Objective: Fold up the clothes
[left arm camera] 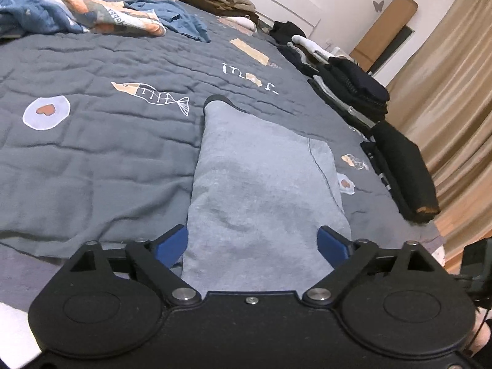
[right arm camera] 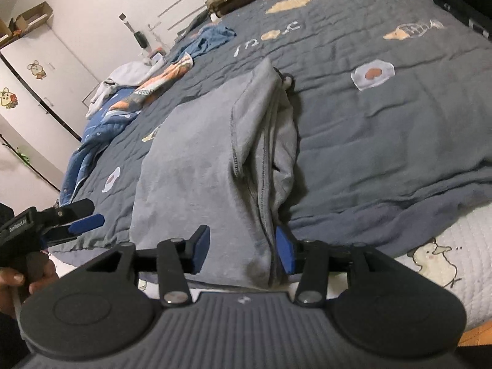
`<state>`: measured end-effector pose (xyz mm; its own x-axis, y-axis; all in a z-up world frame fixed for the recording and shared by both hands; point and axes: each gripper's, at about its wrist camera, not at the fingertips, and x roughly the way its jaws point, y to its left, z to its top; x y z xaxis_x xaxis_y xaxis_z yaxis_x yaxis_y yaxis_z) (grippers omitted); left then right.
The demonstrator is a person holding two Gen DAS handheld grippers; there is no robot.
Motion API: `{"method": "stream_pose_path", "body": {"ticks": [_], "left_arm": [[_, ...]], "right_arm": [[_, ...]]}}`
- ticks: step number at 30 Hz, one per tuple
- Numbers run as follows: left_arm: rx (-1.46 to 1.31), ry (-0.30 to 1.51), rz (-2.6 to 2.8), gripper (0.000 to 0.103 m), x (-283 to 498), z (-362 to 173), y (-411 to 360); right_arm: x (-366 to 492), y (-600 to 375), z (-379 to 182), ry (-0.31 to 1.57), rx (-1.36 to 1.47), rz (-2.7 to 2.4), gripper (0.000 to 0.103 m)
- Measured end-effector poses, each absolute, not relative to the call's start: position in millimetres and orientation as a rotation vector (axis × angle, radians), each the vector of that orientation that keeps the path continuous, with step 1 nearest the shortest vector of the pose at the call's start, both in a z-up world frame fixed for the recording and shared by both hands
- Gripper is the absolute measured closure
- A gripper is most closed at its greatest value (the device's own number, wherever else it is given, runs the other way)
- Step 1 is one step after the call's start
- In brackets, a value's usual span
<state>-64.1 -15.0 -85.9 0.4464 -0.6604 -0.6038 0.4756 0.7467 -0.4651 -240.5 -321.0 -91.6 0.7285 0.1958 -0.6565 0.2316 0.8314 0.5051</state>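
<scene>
Garment [left arm camera: 261, 184] (grey, folded) lies between both gaping tools [left arm camera: 252, 243] [right arm camera: 243, 246], ungripped.

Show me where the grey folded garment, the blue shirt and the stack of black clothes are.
grey folded garment [left arm camera: 264, 184]: left wrist view, middle of its top panel.
blue shirt [left arm camera: 175, 17]: left wrist view, crumpled middle.
stack of black clothes [left arm camera: 359, 89]: left wrist view, top piece.
</scene>
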Motion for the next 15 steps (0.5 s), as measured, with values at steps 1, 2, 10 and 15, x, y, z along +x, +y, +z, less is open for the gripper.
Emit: {"method": "stream_pose_path", "body": {"ticks": [1, 2, 10, 15], "left_arm": [[-0.228, 0.849, -0.706, 0.008, -66.4, -84.9, -15.7], [-0.215, 0.845, -0.701, 0.004, -68.7, -84.0, -16.4], [-0.106, 0.851, -0.659, 0.000, -74.2, -80.4, -25.7], [-0.041, 0.849, -0.620, 0.000, -75.4, -78.8, -30.4]], "right_arm": [[-240.0, -319.0, -90.9, 0.763, 0.599, -0.020, 0.055], [-239.5, -316.9, -90.3, 0.759, 0.594, -0.020, 0.055], [-239.4, -298.1, -81.6, 0.749, 0.537, -0.084, 0.053], [-235.2, -292.1, -72.2, 0.755, 0.495, -0.124, 0.051]]}}
